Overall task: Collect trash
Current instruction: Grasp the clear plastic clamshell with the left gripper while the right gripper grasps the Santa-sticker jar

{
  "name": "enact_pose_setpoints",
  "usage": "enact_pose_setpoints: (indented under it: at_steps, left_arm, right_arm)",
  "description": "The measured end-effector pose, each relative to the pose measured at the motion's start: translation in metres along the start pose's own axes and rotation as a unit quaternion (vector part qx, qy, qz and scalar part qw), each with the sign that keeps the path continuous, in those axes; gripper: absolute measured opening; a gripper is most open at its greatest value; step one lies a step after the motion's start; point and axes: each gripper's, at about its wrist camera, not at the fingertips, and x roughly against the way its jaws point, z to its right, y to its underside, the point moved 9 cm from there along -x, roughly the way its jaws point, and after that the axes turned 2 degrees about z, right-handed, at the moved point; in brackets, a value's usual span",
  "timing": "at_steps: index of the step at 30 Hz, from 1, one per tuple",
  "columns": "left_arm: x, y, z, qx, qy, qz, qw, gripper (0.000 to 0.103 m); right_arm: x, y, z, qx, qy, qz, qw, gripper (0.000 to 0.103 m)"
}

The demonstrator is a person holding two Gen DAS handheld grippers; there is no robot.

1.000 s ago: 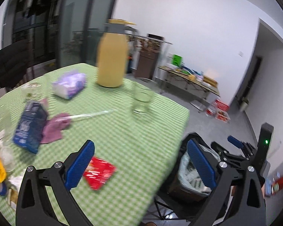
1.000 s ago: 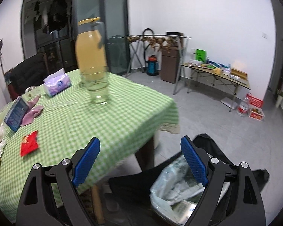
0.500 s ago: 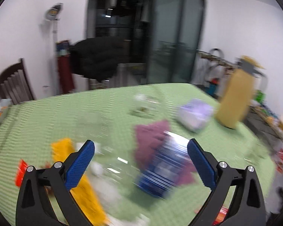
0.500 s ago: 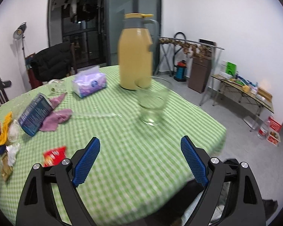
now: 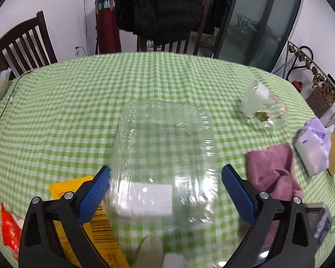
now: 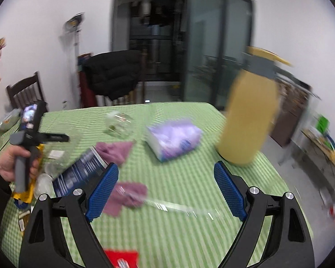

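Observation:
My left gripper [image 5: 165, 192] is open and tilted down over the green checked table [image 5: 78, 102]. A clear plastic container [image 5: 165, 147] with a white label lies blurred between and beyond its blue pads; I cannot tell whether they touch it. A yellow wrapper [image 5: 100, 227] and a red wrapper [image 5: 10, 230] lie at its lower left. My right gripper [image 6: 165, 192] is open above a long clear plastic strip [image 6: 178, 206] and a pink cloth [image 6: 127, 195]. Another red wrapper [image 6: 120, 258] sits under it.
On the table stand a yellow jug [image 6: 250, 120], a purple tissue pack [image 6: 174, 138], a blue box [image 6: 80, 174] and a tipped glass [image 5: 259, 102]. A hand [image 6: 11, 163] grips the left tool's handle at the left. Chairs, one with a black coat [image 5: 160, 11], line the far edge.
Both views swung from the table's corner and the trash bin onto the cluttered tabletop. The bin has left both views. My left gripper came down over the clear container.

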Motion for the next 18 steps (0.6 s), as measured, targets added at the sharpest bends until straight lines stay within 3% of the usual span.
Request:
enact_pose_setpoints:
  at_steps: [2,5,8,12,18]
  left_arm:
    - [-0.01,0.003,-0.002,-0.014,0.007,-0.014,0.9998,0.095]
    - [-0.011,-0.003,-0.008,-0.025,0.002,0.005,0.9997,0.092]
    - [-0.003,-0.013,-0.014,-0.009,0.027,0.026,0.9993,0.091]
    - [0.017,-0.027,-0.023,0.012,0.064,0.048,0.9967,0.091]
    - [0.044,-0.045,-0.041,0.072,0.106,0.077,0.9887,0.09]
  right_arm:
    - [-0.027,-0.017,-0.017,0.026,-0.034,-0.009,0.999,0.084]
    - [-0.082,-0.037,-0.036,0.043,-0.079,-0.043,0.995,0.084]
    - [-0.13,-0.05,-0.051,0.066,-0.077,-0.064,0.993,0.084]
    - [-0.202,-0.058,-0.077,0.142,-0.038,-0.095,0.985,0.084]
    - [-0.274,-0.056,-0.122,0.203,-0.085,-0.138,0.966,0.084]
